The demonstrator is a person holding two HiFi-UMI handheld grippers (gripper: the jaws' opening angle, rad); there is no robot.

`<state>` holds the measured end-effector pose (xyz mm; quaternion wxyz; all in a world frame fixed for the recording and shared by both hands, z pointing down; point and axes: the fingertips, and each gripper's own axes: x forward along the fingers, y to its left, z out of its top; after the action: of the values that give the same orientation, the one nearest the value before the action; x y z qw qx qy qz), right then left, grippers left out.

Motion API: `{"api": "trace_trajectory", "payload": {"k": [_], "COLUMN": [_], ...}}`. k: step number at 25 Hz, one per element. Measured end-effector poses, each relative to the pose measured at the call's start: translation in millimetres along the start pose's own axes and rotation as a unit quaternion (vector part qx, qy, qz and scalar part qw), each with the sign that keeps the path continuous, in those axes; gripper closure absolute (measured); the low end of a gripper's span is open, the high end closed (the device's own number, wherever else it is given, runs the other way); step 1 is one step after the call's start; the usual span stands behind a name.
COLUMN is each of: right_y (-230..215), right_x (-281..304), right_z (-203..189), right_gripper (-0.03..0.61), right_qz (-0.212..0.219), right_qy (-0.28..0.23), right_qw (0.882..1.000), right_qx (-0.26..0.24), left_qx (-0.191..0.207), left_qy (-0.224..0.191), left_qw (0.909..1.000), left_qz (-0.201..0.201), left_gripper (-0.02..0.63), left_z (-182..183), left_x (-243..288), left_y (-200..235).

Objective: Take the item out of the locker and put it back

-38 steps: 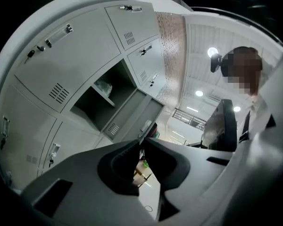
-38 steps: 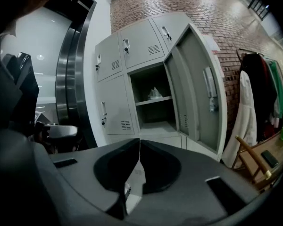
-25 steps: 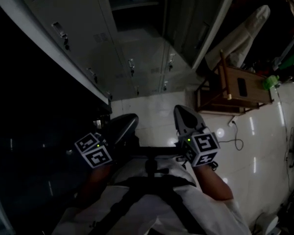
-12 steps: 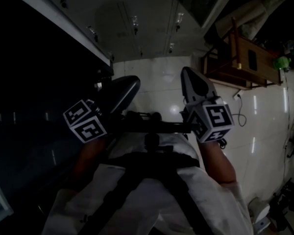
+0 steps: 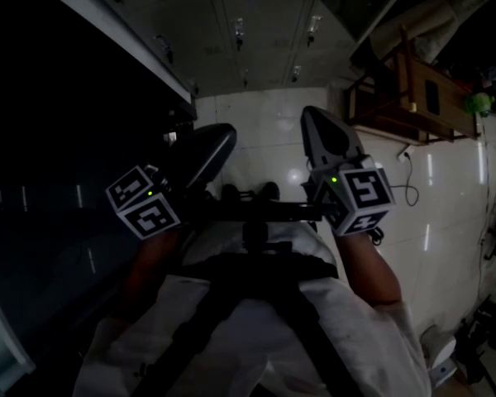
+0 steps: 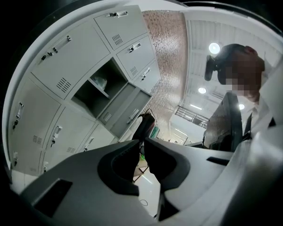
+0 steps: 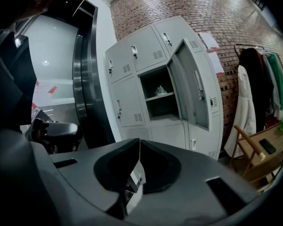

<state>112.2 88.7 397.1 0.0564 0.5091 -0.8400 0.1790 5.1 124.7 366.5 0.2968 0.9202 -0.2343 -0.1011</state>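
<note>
Facing open locker door [image 7: 193,88], tiled floor [image 5: 264,131] between

Locker room: a bank of grey steel lockers [image 7: 155,84] stands against a brick wall [image 7: 203,13], a garment rack [image 7: 250,79] beside it, on a glossy white tiled floor [image 5: 264,131].

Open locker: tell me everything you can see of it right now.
The open locker is one grey metal compartment in a bank, with closed doors above, below and beside it. Its door, with vent slots and a long handle, is swung wide to the right. A shelf splits the inside. A small pale item sits on it, too dim to identify. The lower part looks empty.
</note>
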Motion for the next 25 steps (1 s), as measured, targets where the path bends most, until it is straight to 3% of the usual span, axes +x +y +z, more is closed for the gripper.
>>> {"api": "trace_trajectory", "payload": {"k": [12, 25], "right_y": [33.1, 67.7], "right_x": [2.7, 0.7], "right_z": [-14.7, -0.1], "right_gripper": [0.578, 0.578], "right_qz": [-0.026, -0.012], "right_qy": [0.007, -0.004], "right_qw": [1.000, 0.999], "right_qx": [0.006, -0.031], "left_qx": [-0.023, -0.030], "left_qy": [0.015, 0.007], "left_qw": [0.9992, 0.9981], "left_qz": [-0.028, -0.054], "left_gripper": [0.597, 0.597], "left_z": [-6.4, 3.6], "left_x": [-28.9, -46.4], "left_y": [6.2, -3.5]}}
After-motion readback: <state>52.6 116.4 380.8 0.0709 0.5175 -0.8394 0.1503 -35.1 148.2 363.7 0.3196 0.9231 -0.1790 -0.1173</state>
